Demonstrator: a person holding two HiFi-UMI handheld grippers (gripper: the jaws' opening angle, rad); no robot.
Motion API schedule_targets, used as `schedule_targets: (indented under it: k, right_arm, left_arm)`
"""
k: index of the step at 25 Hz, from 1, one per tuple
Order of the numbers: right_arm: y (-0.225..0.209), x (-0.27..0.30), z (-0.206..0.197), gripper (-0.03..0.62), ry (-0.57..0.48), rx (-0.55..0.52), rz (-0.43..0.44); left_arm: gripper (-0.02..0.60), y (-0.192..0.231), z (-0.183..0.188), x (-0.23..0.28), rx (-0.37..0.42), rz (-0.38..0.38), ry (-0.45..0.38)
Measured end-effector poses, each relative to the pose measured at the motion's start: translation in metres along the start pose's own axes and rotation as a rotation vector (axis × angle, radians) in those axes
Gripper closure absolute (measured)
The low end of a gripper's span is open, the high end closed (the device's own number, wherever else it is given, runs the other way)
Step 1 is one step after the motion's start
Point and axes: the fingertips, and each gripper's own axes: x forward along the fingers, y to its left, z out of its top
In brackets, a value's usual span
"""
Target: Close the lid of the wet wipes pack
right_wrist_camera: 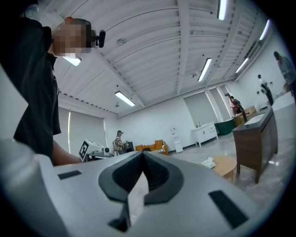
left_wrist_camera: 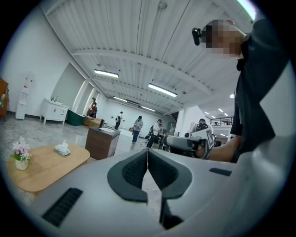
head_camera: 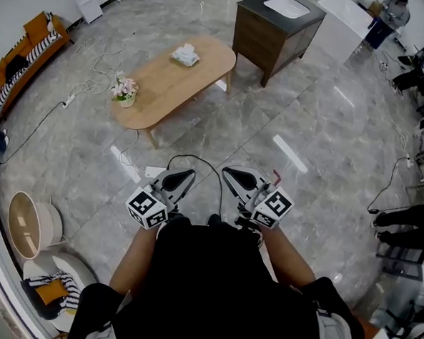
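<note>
I hold both grippers low by my body, well apart from the oval wooden table (head_camera: 167,84) far ahead. The left gripper (head_camera: 183,178) and right gripper (head_camera: 236,179) each have their ribbed dark jaws pressed together on nothing. One white wet wipes pack (head_camera: 185,55) lies at the table's far end, and one small flower pot (head_camera: 123,92) stands at its near left end.

Open lab hall with home props: coffee table (head_camera: 171,84), sink cabinet (head_camera: 266,41).

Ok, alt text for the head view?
A person stands holding the left gripper and right gripper shut, empty, at the waist. Well ahead, a wooden table carries the wipes pack and a flower pot.
</note>
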Motion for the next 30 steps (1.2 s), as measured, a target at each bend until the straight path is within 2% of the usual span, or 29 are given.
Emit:
schedule_targets:
  k: [7, 13, 19, 25, 30]
  right_arm:
    - [-0.031, -0.003, -0.008, 0.583, 0.010, 0.043, -0.039]
    - [-0.070, 0.016, -0.014, 0.583, 0.031, 0.068, -0.070]
    - [-0.124, 0.050, -0.010, 0.583, 0.068, 0.081, -0.076]
    - [-0.190, 0.101, 0.007, 0.583, 0.104, 0.070, -0.091]
    - [-0.238, 0.135, 0.022, 0.583, 0.115, 0.060, -0.121]
  left_arm:
    - [0.565, 0.025, -0.013, -0.004, -0.059, 0.079, 0.007]
    - [0.565, 0.062, -0.017, 0.020, -0.080, 0.072, 0.019]
    - [0.565, 0.117, -0.002, 0.063, -0.104, 0.053, 0.012]
    - [0.565, 0.202, 0.027, 0.094, -0.136, 0.078, -0.027]
    - [0.565, 0.253, 0.043, 0.122, -0.168, 0.062, -0.028]
